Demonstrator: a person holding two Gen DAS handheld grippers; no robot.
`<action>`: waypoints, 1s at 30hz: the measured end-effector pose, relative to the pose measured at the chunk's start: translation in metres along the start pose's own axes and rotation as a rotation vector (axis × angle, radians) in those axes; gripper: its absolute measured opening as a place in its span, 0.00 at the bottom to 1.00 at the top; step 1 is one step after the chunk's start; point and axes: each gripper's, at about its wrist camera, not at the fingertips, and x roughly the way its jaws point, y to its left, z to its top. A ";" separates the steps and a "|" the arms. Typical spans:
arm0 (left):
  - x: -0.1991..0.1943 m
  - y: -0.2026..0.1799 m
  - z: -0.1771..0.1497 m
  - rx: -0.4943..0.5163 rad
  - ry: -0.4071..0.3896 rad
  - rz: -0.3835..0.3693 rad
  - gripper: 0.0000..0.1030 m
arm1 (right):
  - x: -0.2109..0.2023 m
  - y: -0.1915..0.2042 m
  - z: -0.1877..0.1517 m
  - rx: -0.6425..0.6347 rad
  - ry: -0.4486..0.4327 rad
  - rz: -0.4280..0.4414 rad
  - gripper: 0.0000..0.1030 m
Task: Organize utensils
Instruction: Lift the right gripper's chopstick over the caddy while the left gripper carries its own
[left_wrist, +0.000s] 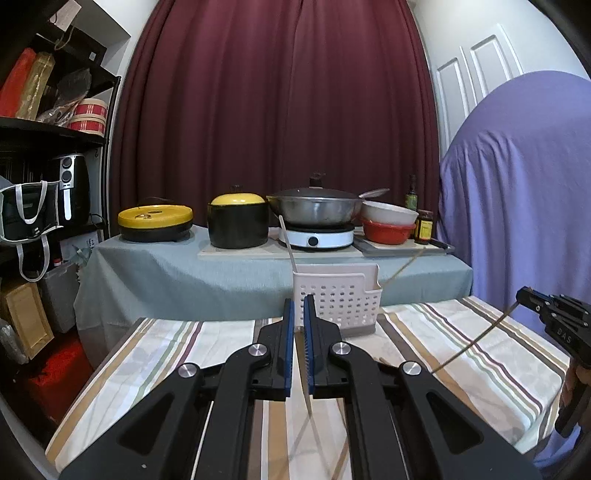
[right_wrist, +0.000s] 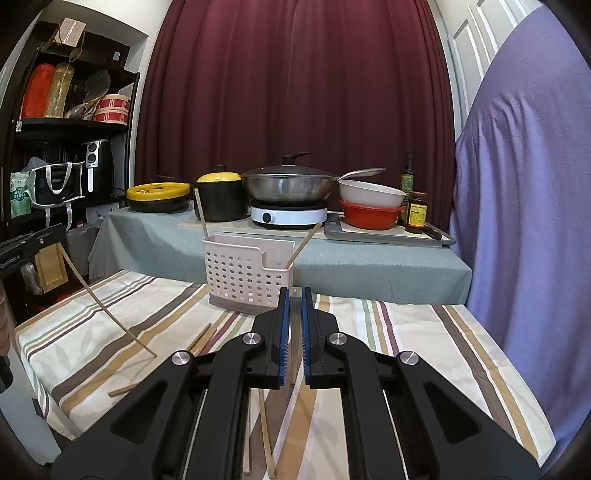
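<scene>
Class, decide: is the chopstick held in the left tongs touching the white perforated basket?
Apart. The right wrist view shows that chopstick hanging from the left tongs far to the left of the basket, with striped cloth showing between them.

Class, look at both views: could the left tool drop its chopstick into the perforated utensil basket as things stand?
Probably yes. The left tool grips a chopstick, and the basket stands directly ahead, open-topped, with nothing between them.
</scene>
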 end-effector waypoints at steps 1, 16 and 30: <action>0.003 0.000 0.001 0.002 -0.004 0.001 0.06 | 0.002 -0.001 0.002 -0.001 -0.001 -0.001 0.06; 0.027 0.003 0.044 0.010 -0.043 -0.007 0.05 | 0.033 -0.010 0.040 0.019 -0.026 0.029 0.06; 0.064 -0.003 0.119 0.062 -0.117 -0.072 0.05 | 0.071 -0.010 0.118 -0.012 -0.204 0.105 0.06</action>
